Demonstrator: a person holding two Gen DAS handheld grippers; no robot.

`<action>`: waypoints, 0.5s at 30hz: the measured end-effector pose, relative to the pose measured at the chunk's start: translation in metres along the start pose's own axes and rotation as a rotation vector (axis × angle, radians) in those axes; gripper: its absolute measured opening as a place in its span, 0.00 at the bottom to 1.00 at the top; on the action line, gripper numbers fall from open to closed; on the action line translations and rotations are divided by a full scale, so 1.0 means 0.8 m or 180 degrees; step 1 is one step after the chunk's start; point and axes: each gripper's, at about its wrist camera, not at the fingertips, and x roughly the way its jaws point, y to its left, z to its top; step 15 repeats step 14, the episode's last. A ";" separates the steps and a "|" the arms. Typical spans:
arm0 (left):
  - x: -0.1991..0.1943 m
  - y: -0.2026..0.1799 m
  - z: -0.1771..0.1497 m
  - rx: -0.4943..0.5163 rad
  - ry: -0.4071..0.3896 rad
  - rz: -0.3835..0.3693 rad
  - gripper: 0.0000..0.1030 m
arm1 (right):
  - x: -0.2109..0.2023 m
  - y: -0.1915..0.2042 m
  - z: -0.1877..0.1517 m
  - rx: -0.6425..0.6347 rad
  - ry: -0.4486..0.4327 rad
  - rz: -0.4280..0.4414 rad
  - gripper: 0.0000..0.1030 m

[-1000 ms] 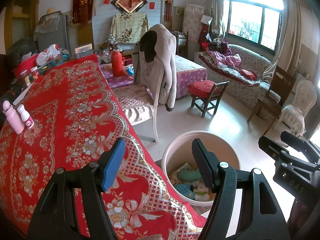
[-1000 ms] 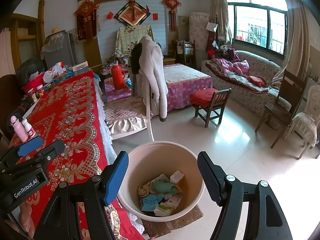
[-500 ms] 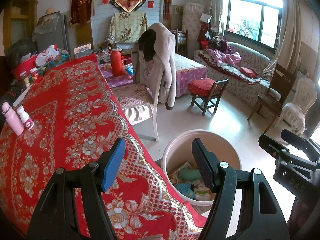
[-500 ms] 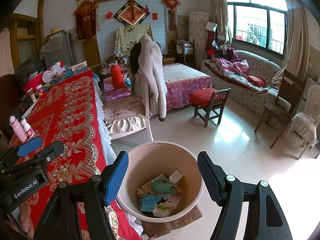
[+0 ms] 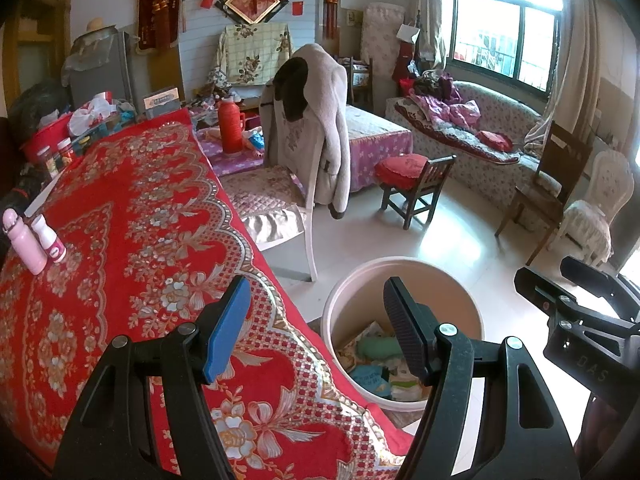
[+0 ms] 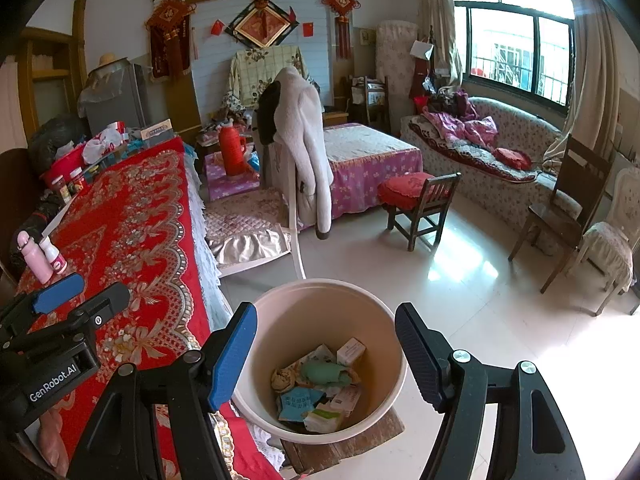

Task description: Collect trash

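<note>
- The left gripper (image 5: 316, 326) hangs with its jaws spread wide and nothing between them, above the near corner of the worktop (image 5: 120, 208) and the bin's left rim
- The right gripper (image 6: 325, 348) is likewise spread and empty, poised directly over the bin (image 6: 384, 332)
- The bin, a pale round bucket, stands on the floor just beside the worktop's edge, resting on a brown mat (image 6: 360, 440)
- Trash lies in the bottom of the bin: a green crumpled piece (image 6: 326, 372), a blue wrapper (image 6: 298, 400), a small white box (image 6: 351, 350) and assorted paper scraps
- The worktop wears a red floral cloth; a pink bottle (image 5: 24, 240) and a small white bottle (image 5: 48, 238) stand upright just beside each other near its left edge
- A chair draped with a grey coat (image 5: 320, 120) stands beyond the bin
</note>
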 end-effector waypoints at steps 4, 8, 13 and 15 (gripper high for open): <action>0.000 0.002 -0.002 0.0044 -0.0026 -0.0002 0.66 | 0.003 -0.005 -0.003 0.0006 0.0021 -0.0005 0.67; -0.001 0.001 -0.003 0.0067 -0.0063 0.0024 0.66 | 0.003 -0.003 -0.006 -0.0001 0.0034 -0.0002 0.67; -0.001 0.015 -0.007 0.0044 -0.0066 0.0064 0.66 | 0.004 0.003 -0.009 -0.0045 0.0071 0.0012 0.67; -0.001 0.020 -0.008 0.0008 -0.0048 0.0061 0.66 | 0.004 0.004 -0.009 -0.0053 0.0080 0.0022 0.67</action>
